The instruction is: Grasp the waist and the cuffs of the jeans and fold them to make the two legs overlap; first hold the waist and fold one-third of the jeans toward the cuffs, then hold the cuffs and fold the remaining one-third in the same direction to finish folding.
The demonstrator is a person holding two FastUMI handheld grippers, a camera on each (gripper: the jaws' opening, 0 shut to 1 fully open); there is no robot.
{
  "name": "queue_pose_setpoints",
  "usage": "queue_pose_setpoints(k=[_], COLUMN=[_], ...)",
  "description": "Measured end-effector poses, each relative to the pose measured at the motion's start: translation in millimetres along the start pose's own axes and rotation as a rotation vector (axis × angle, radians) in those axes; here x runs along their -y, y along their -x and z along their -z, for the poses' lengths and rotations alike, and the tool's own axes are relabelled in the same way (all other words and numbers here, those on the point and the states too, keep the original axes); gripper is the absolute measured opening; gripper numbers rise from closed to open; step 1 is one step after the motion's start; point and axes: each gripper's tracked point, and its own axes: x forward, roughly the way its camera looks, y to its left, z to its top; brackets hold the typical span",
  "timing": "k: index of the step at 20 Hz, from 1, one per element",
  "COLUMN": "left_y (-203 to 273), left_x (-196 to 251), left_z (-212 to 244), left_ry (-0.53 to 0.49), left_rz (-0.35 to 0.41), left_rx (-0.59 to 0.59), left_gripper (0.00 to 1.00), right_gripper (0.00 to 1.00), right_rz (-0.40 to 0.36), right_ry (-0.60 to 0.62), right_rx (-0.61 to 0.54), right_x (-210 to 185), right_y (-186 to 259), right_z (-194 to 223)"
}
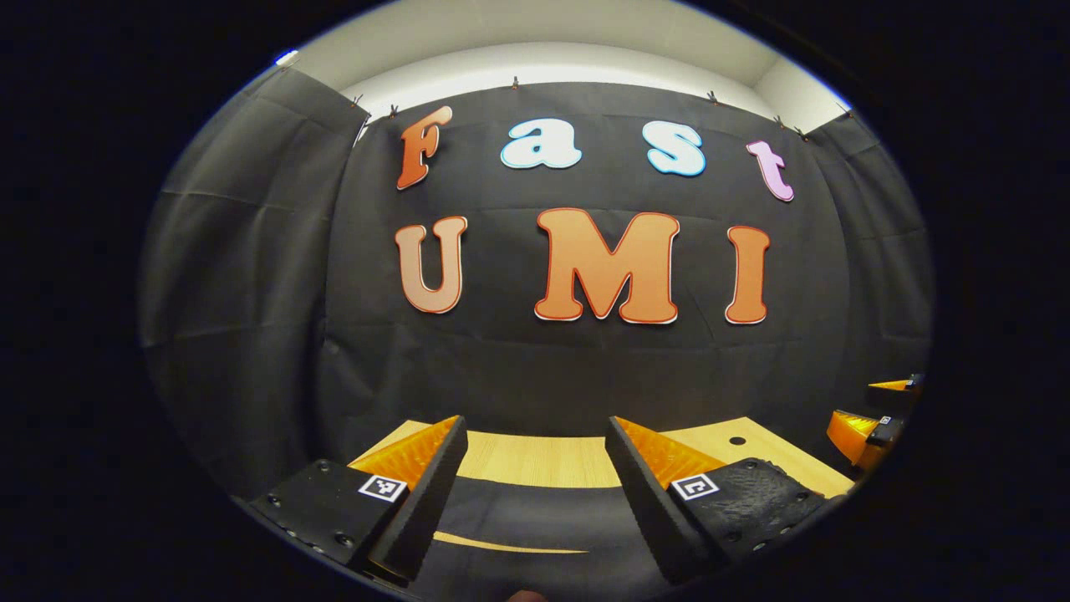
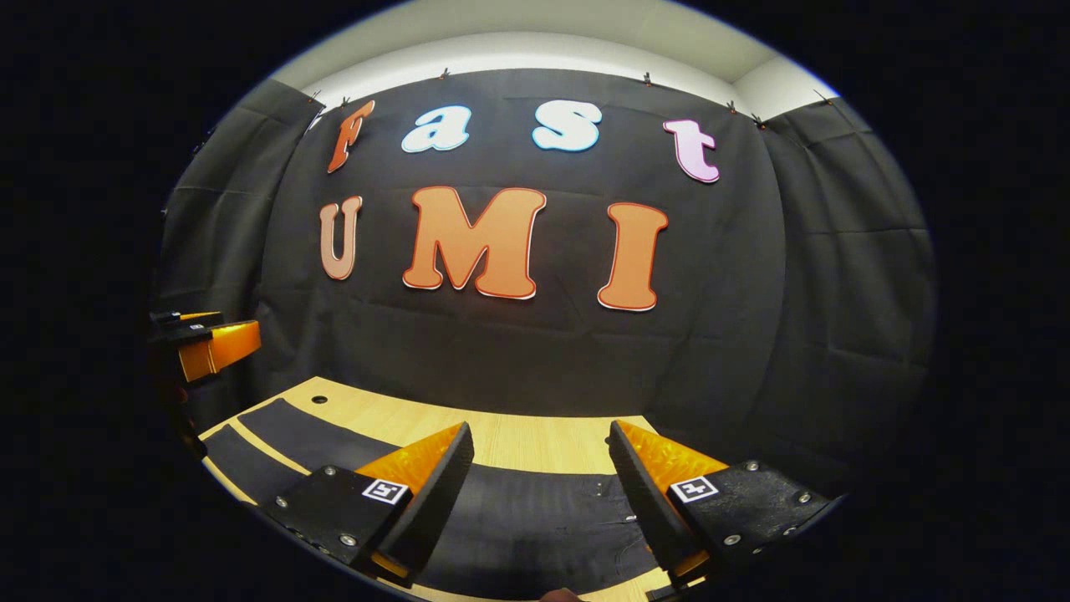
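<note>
1. Black cloth walls close in a booth around a pale wooden table [image 2: 535, 439], and the jeans [image 2: 518, 522] lie flat on it, dark and spread out.
2. From the right gripper view, the two legs run away to the left as separate strips with a sliver of table between them, so the legs are not yet overlapped; small rivets near the right gripper [image 2: 539, 456] suggest the waist end lies under it.
3. That gripper hangs above the fabric with its jaws wide apart and nothing between them.
4. The left gripper [image 1: 535, 451] is likewise wide open and empty, hovering over dark denim [image 1: 535, 518] near the table's far edge; this is probably the cuff end, though I cannot confirm it.
5. Judging by the material, the jeans should be limp but fairly heavy and grippy, draping and dragging rather than sliding.
6. A thick seam makes the surest hold: the waistband edge for one gripper, a cuff hem for the other, pinching through both layers.
</note>
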Motion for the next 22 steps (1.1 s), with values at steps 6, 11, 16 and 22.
queue_pose_setpoints(k=[6,11,16,22], left_y=[-12,-19,-22,-14], left_x=[-33,-93,-134,-186], left_z=[4,17,29,72], left_ry=[-0.041,-0.062,-0.087,-0.046], left_rz=[-0.032,-0.150,-0.227,-0.343], left_rx=[0.007,-0.033,-0.083,-0.240], left_gripper=[0.99,1.00,0.99,0.99], right_gripper=[0.98,0.98,0.98,0.99], right_rz=[0.033,0.173,0.224,0.207], right_ry=[-0.067,-0.078,-0.074,-0.189], right_rx=[-0.082,-0.166,-0.215,-0.441], right_x=[2,55,85,96], right_y=[-2,-7,-11,-16], right_z=[19,49,64,130])
